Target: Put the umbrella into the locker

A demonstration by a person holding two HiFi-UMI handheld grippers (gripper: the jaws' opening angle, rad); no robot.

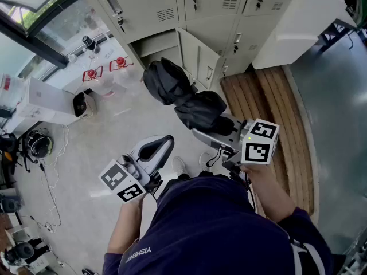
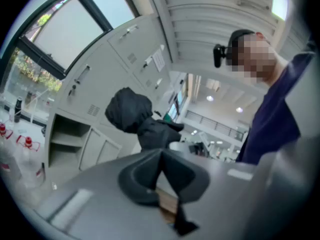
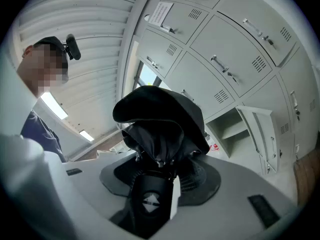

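The umbrella, black and folded into a loose bundle of fabric, is held up in the air in front of the lockers, its lower end caught in the right gripper. In the right gripper view the jaws are clamped on the umbrella's dark handle end, and the crumpled canopy billows above them. The left gripper hangs lower and to the side, apart from the umbrella. Its jaw tips are pressed together with nothing between them, and from its own view the umbrella shows beyond them.

Just past the umbrella stands one open locker compartment with its door swung outward. It sits in the bottom row of a bank of pale grey lockers whose other visible doors are all shut.

The floor is pale grey. A wooden slatted bench curves along the right, with darker flooring beyond it. To the left, beneath a large window, lie two clear bottles with red marks, a white box and a dark helmet.

Counted: one umbrella, two grippers, two marker cubes, one open compartment.
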